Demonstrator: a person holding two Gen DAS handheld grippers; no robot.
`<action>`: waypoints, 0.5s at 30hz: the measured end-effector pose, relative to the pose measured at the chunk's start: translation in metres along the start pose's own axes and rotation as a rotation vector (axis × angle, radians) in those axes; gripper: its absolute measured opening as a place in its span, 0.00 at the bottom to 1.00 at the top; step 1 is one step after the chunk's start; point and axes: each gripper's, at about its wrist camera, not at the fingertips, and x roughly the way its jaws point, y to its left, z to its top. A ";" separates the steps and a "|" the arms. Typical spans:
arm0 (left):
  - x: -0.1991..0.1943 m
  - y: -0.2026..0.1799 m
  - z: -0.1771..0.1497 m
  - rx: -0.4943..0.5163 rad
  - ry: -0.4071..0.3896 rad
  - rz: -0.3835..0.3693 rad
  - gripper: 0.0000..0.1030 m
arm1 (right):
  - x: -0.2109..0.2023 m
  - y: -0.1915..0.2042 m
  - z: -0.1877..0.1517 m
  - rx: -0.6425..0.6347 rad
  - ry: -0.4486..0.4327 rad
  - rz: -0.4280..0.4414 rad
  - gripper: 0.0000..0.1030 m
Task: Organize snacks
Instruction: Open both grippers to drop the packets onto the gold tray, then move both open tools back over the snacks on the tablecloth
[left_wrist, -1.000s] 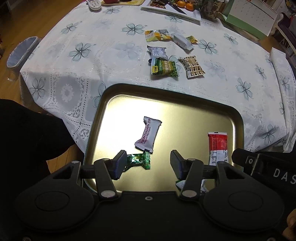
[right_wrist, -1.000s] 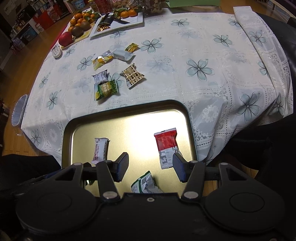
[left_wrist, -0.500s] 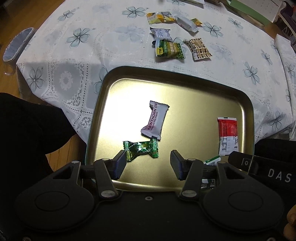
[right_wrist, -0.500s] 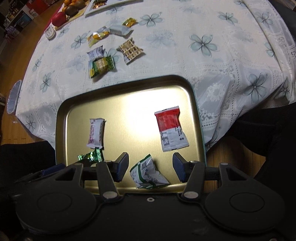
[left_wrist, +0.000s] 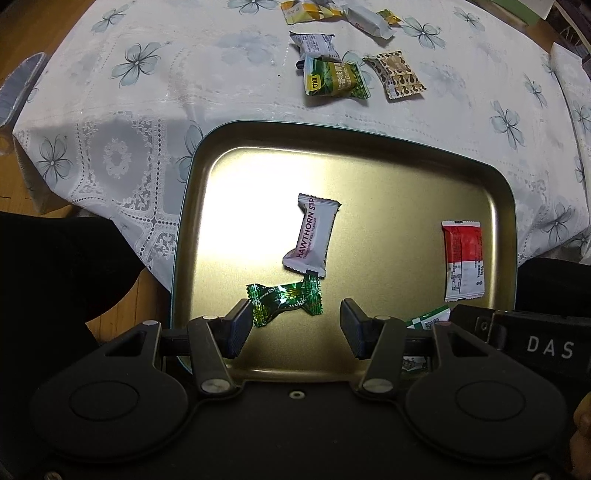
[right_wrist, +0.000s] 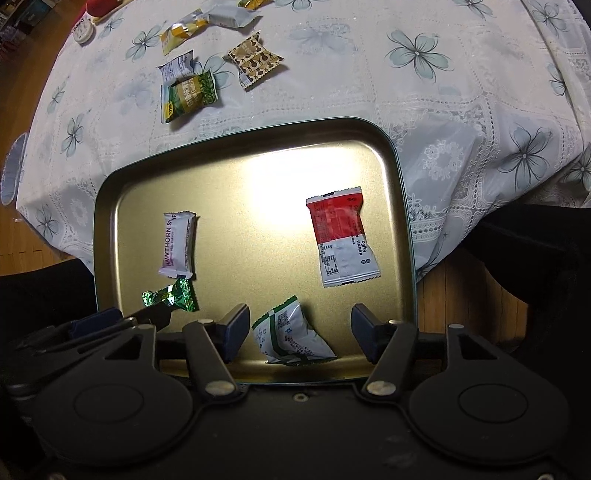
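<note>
A gold metal tray (left_wrist: 369, 173) (right_wrist: 258, 155) lies at the table's near edge. In it lie a white hawthorn packet (left_wrist: 312, 236) (right_wrist: 177, 245), a green twist candy (left_wrist: 284, 299) (right_wrist: 171, 297), a red and white packet (left_wrist: 463, 260) (right_wrist: 343, 240) and a green and white packet (right_wrist: 290, 334) (left_wrist: 428, 319). My left gripper (left_wrist: 293, 330) is open and empty, above the tray's near rim, just short of the green candy. My right gripper (right_wrist: 301, 334) is open, its fingers either side of the green and white packet.
Several loose snacks lie on the flowered tablecloth (left_wrist: 221, 74) beyond the tray: a green packet (left_wrist: 334, 79) (right_wrist: 188, 96), a brown patterned packet (left_wrist: 397, 74) (right_wrist: 255, 62), a small white packet (left_wrist: 314, 44) and a yellow one (right_wrist: 181, 31). The table edge drops off on both sides.
Both grippers have drawn back toward the tray's near rim and tilted downward. The green candy and the green and white packet have come into fuller view. The snacks have not moved.
</note>
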 end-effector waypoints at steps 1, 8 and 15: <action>0.001 0.001 0.002 0.004 0.007 -0.002 0.56 | 0.001 0.000 0.002 -0.004 0.010 0.001 0.64; 0.006 0.006 0.026 0.012 0.032 0.002 0.56 | 0.008 0.003 0.025 -0.029 0.051 -0.012 0.64; 0.007 0.008 0.063 0.031 0.029 0.007 0.56 | 0.009 0.014 0.063 -0.060 0.069 -0.021 0.64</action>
